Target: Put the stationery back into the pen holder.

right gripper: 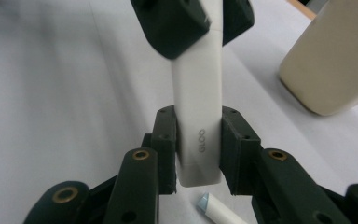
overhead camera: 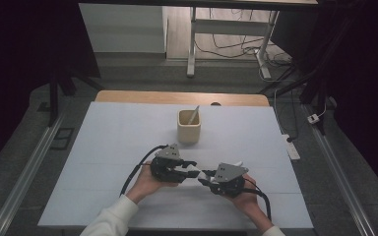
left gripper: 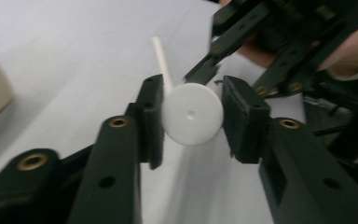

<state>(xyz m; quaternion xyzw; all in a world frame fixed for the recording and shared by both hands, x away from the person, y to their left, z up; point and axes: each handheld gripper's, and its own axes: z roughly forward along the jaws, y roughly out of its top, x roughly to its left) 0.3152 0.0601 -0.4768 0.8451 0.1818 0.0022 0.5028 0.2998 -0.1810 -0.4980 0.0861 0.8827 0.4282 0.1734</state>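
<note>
Both grippers on one white glue stick, held level above the counter (overhead camera: 103,147). Right gripper (right gripper: 199,144) clamps the flat-sided body, "GLOO" print between its pads. Left gripper (left gripper: 191,116) has its jaws narrow on the round cap end of the glue stick (left gripper: 192,113), pads at its rim. Likely a cap pull: keep right fixed, draw left straight along the axis. Smooth matte plastic, slip risk. Beige rounded-square cup (overhead camera: 189,126) beyond both grippers, a white stick (overhead camera: 193,116) leaning inside
</note>
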